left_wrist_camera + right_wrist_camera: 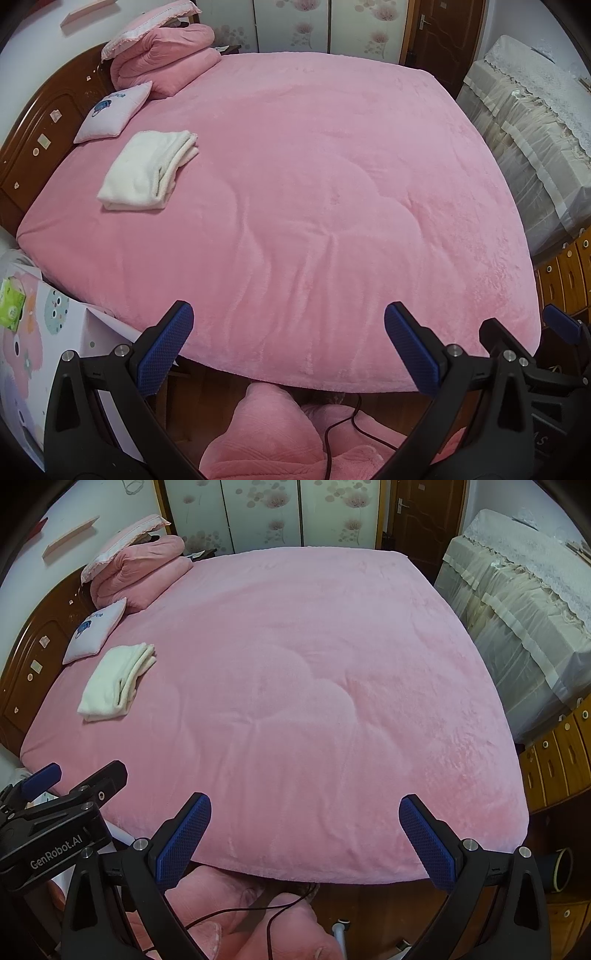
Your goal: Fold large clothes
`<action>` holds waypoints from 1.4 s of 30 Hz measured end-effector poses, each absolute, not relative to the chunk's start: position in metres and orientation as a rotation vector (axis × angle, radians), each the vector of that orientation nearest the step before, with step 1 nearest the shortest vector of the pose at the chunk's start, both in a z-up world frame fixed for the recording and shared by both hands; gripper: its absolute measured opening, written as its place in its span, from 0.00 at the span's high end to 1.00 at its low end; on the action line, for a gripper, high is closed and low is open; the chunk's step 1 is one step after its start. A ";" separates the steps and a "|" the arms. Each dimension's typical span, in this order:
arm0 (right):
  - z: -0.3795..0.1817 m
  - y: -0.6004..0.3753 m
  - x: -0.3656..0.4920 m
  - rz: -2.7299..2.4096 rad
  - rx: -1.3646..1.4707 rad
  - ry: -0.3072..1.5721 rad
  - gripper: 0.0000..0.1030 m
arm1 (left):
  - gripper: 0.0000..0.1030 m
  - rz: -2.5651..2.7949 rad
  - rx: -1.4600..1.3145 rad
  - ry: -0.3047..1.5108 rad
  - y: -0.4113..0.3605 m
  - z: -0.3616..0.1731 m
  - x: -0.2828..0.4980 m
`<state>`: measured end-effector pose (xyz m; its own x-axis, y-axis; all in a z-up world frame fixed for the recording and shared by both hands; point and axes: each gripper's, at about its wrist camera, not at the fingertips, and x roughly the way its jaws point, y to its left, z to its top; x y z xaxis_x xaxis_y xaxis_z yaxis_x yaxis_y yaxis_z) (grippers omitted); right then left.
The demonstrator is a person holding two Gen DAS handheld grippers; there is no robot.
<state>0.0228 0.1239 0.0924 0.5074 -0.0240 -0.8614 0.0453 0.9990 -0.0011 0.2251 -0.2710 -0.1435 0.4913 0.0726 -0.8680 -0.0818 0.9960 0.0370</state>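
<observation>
A folded white garment (pixel 146 171) lies on the pink bed (pixel 314 184) near the headboard; it also shows in the right wrist view (pixel 116 679). My left gripper (pixel 288 350) is open and empty, held over the foot edge of the bed, far from the garment. My right gripper (pixel 304 843) is open and empty at the same edge, to the right of the left one. The right gripper shows at the right edge of the left wrist view (pixel 532 343), and the left gripper at the left of the right wrist view (pixel 55 812).
A small white cushion (pixel 112 110) and folded pink quilts with a pillow (pixel 162 55) sit by the wooden headboard (pixel 40 129). A covered cabinet (pixel 517 609) and wooden drawers (pixel 554 757) stand right. Pink-clad legs and a black cable (pixel 332 435) are below.
</observation>
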 end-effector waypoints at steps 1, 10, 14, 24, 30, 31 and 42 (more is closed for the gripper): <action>0.092 0.124 0.023 -0.042 0.023 1.038 0.00 | 0.01 0.096 -0.009 1.052 -0.272 -0.143 0.225; 0.091 0.112 0.029 -0.037 0.028 1.054 0.00 | 0.01 0.100 -0.010 1.056 -0.277 -0.142 0.225; 0.090 0.107 0.033 -0.031 0.025 1.064 0.00 | 0.01 0.102 -0.008 1.065 -0.277 -0.143 0.226; 0.087 0.101 0.041 -0.025 0.018 1.077 0.00 | 0.01 0.105 -0.003 1.077 -0.275 -0.145 0.230; 0.086 0.096 0.046 -0.024 0.019 1.079 0.00 | 0.00 0.104 -0.002 1.076 -0.276 -0.144 0.231; 0.085 0.095 0.047 -0.024 0.019 1.079 0.00 | 0.01 0.102 0.001 1.074 -0.275 -0.144 0.232; 0.081 0.092 0.050 -0.035 0.032 1.078 0.00 | 0.01 0.087 0.042 1.072 -0.273 -0.146 0.238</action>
